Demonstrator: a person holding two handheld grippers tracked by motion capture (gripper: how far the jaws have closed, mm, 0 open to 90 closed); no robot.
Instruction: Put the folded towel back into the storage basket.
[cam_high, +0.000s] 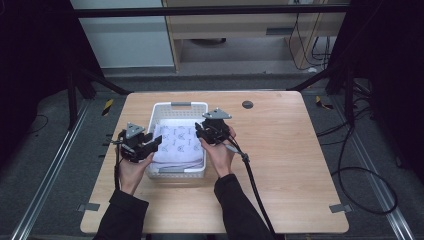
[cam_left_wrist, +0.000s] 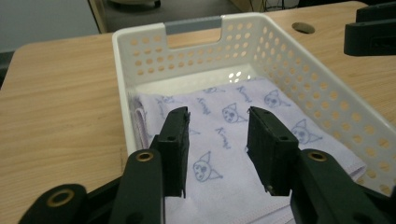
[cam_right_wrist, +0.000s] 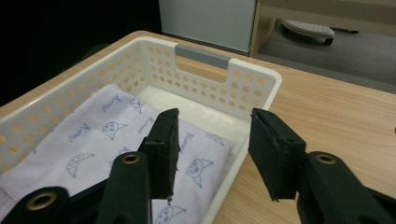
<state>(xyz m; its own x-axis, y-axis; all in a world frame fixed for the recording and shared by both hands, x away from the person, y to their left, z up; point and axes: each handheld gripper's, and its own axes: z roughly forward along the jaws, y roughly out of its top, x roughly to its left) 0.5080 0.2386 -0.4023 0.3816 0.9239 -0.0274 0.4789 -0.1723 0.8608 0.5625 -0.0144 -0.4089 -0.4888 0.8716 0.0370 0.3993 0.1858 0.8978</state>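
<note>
Two grippers are out over a wooden surface (cam_high: 280, 150), one in each of a person's hands; we go from left to right. At the left, in the high view, we see the left hand (cam_high: 131, 167) and its dark sleeve (cam_high: 117, 217) come up from the bottom edge; it holds the left gripper (cam_high: 150, 145) at the left side of a white basket (cam_high: 179, 106). In the left gripper view the left gripper (cam_left_wrist: 218, 128) has its two black jaws wide apart with nothing between them; below them we see a pale purple cloth (cam_left_wrist: 233, 140) with little cartoon faces on it. The cloth (cam_high: 179, 142) lies folded flat inside the basket (cam_left_wrist: 289, 70); it covers most of the floor, and a strip of bare white floor shows at the far end. The basket has many small holes in its walls and a grey handle (cam_left_wrist: 194, 24) at the far end; it sits near the middle of the surface, a bit to the left. At the right side of the basket the right hand (cam_high: 220, 155) holds the right gripper (cam_high: 201, 134); a black cable (cam_high: 252, 182) trails from it down to the bottom edge. In the right gripper view the right gripper (cam_right_wrist: 214, 135) is open wide too, with nothing in it; one jaw is over the cloth (cam_right_wrist: 93, 140) and the other is outside the rim (cam_right_wrist: 261, 88), over the wood. Farther right, a small dark round spot (cam_high: 247, 104) sits on the surface near its far edge.
</note>
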